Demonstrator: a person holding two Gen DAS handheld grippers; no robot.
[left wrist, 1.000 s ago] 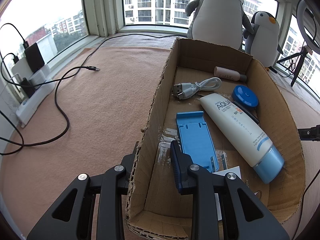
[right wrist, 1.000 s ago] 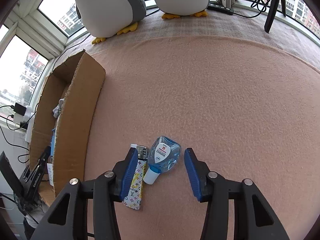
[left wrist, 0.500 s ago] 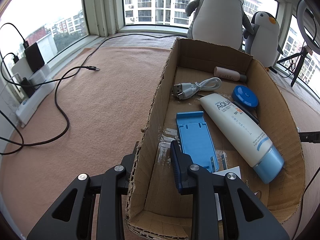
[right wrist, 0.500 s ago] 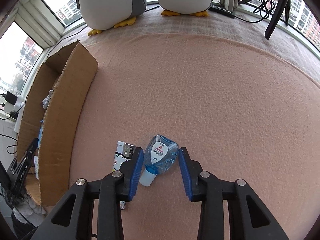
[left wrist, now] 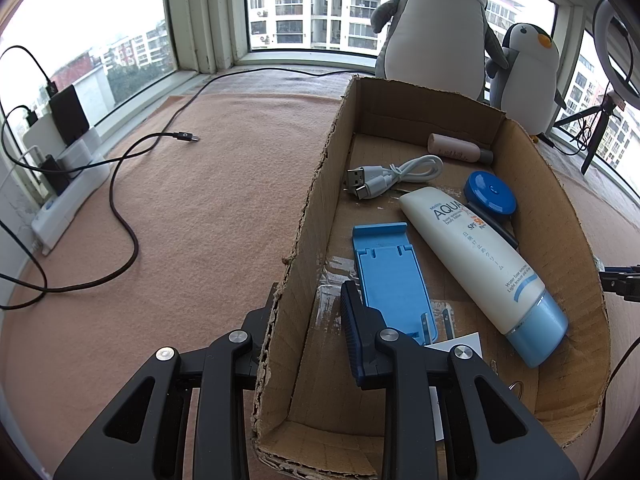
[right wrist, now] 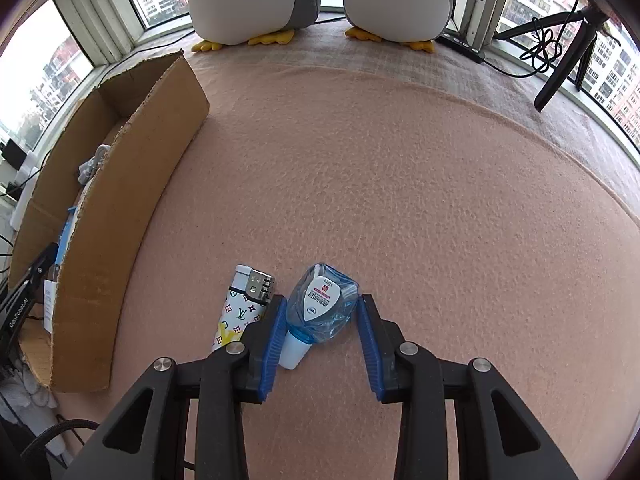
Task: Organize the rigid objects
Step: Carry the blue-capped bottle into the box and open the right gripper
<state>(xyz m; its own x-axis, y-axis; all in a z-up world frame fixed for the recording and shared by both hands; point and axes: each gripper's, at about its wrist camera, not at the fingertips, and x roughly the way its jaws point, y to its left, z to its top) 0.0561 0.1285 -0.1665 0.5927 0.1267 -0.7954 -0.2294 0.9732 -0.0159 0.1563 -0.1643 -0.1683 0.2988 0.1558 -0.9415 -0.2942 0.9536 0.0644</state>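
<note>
Blue pads of the right gripper had just been closing and squeezed the small clear blue plastic bottle on the pink felt mat. Beside it lay a patterned lighter. Farther left, the left gripper clamped the brown cardboard box's wall.

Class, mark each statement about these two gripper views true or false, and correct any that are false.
1. The left gripper is clamped on the cardboard box wall. True.
2. The sunscreen tube lies outside the box. False: it lies inside.
3. The small blue bottle sits between the right gripper's fingers. True.
4. The patterned lighter is in the box. False: it lies on the blanket beside the bottle.
5. The white USB cable is in the box. True.
</note>
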